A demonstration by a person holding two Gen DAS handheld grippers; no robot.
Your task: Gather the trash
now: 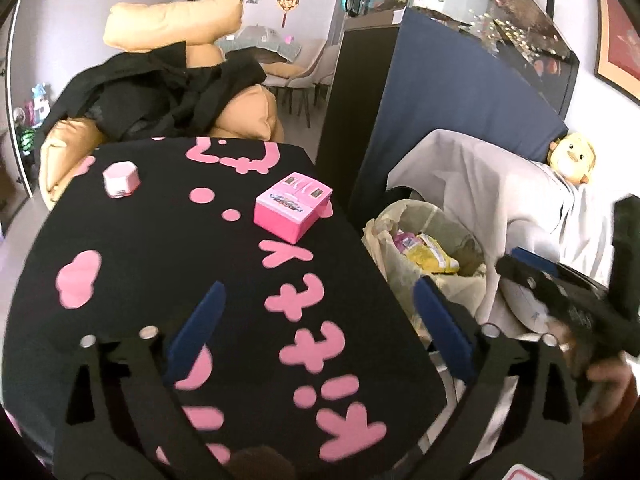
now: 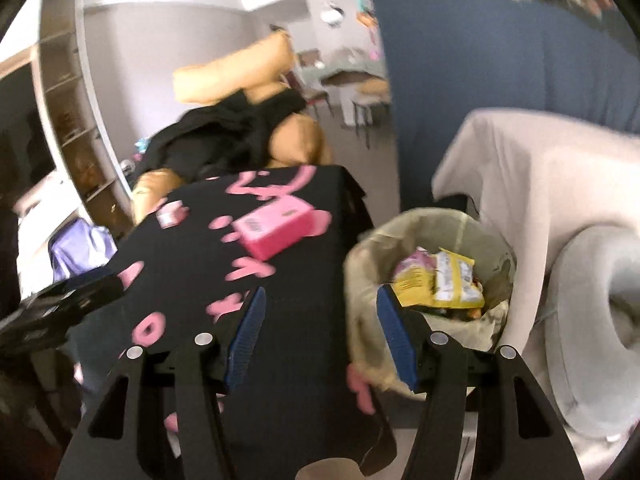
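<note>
1. The left gripper [image 1: 320,312] stands wide apart and empty above the black-and-pink tablecloth [image 1: 160,240].
2. The right gripper [image 2: 320,320] is apart too, empty.
3. The lined bin [image 2: 432,240], ahead and right of both, holds a yellow wrapper [image 2: 440,284]; likely just dropped.
4. A pink box [image 1: 294,208] sits ahead.

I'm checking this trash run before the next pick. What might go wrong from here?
1. The pink box and small pink jar on the black-and-pink cloth look like keepsakes, not trash; either open gripper could grab them by mistake.
2. The bin stands close to the table edge, and the right gripper hangs beside its rim; a swing might snag the loose liner.
3. The right wrist view is blurred, so aiming may be off.
</note>
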